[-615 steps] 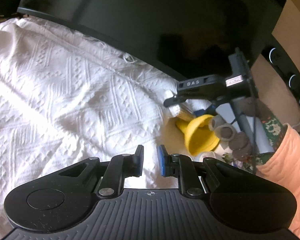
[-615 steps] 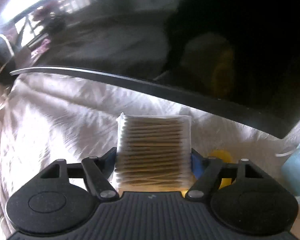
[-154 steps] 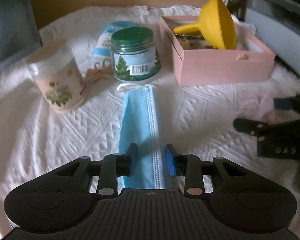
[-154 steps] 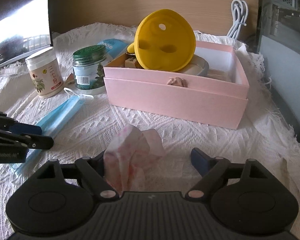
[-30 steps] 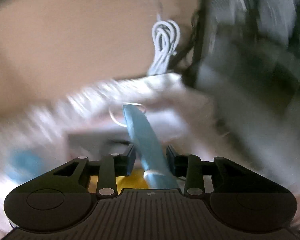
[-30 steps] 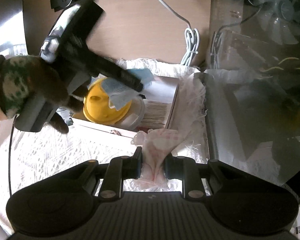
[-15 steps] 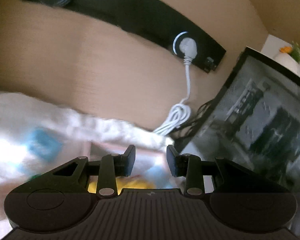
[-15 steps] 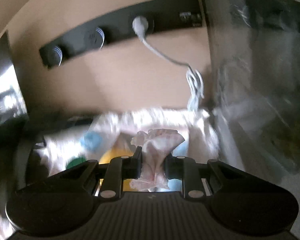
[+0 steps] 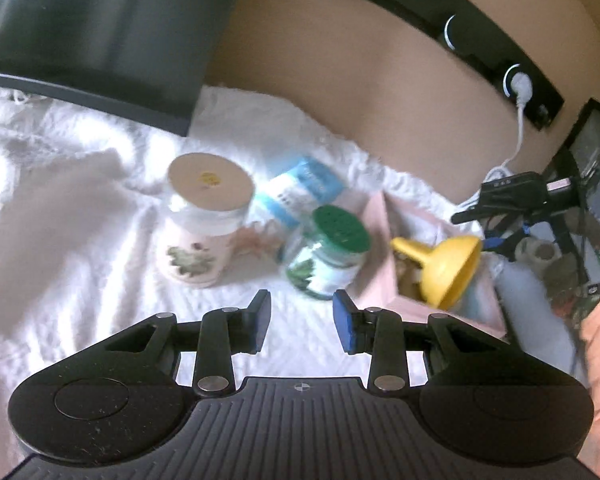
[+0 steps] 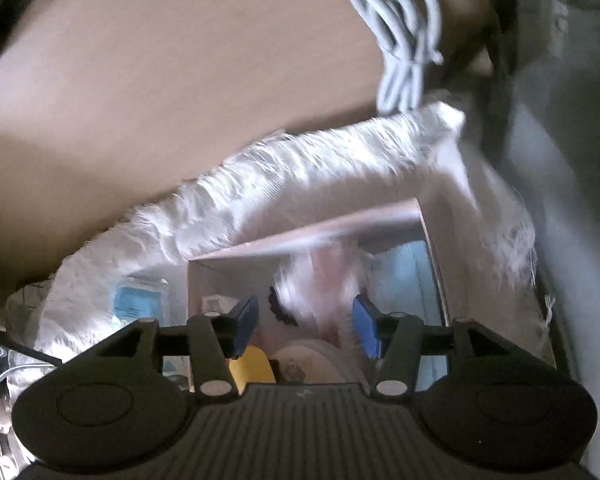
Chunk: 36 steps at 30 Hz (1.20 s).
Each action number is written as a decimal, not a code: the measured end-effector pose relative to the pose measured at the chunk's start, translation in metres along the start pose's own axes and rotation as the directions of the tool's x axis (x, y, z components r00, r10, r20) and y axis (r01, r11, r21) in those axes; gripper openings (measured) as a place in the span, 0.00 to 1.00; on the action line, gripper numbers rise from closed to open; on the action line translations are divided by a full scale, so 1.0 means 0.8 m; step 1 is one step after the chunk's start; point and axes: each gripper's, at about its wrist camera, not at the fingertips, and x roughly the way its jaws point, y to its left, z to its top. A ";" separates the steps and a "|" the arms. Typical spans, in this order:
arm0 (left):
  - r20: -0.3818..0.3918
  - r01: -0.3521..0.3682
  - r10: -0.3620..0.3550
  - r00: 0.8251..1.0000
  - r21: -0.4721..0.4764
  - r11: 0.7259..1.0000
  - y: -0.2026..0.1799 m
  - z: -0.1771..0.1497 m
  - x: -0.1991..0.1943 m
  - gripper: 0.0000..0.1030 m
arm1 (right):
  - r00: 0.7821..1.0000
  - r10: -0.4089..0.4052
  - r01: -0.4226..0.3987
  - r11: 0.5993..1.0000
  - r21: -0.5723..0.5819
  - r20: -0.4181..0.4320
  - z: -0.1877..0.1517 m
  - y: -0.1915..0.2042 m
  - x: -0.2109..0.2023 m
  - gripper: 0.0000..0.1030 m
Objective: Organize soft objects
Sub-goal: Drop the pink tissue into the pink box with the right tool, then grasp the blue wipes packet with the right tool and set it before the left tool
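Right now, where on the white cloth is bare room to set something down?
Bare: white cloth left of the floral tub, below the monitor. Crowded: green-lidded jar, pink box, yellow funnel.

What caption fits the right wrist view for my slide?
Right gripper, jaws opening, releases the pink-and-white cloth over the pink box, with a blue face mask already inside.

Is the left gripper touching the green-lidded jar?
Apart. The left wrist view shows the left gripper with nothing between its fingers and white cloth between it and the green-lidded jar.
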 end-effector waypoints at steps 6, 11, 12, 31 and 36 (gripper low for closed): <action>-0.042 0.021 -0.021 0.999 -0.004 1.000 0.023 -0.015 -0.001 0.36 | 0.964 -0.189 0.233 0.940 -0.248 0.190 -0.044 0.062 -0.027 0.53; -0.086 0.023 -0.023 0.996 0.003 1.000 0.027 -0.031 0.004 0.36 | 0.956 -0.132 0.227 0.898 -0.377 0.262 -0.081 0.113 -0.048 0.59; -0.092 0.025 -0.024 0.996 0.005 1.000 0.028 -0.033 0.002 0.36 | 0.958 -0.117 0.214 0.896 -0.388 0.260 -0.085 0.121 -0.049 0.60; -0.043 -0.133 0.132 0.990 -0.001 0.991 0.121 -0.048 -0.068 0.36 | 0.971 -0.239 0.222 0.894 -0.390 0.004 -0.068 0.302 0.145 0.74; -0.043 -0.161 0.162 0.986 0.014 0.987 0.130 -0.044 -0.072 0.36 | 0.960 -0.271 0.239 0.920 -0.310 -0.065 -0.056 0.297 0.190 0.74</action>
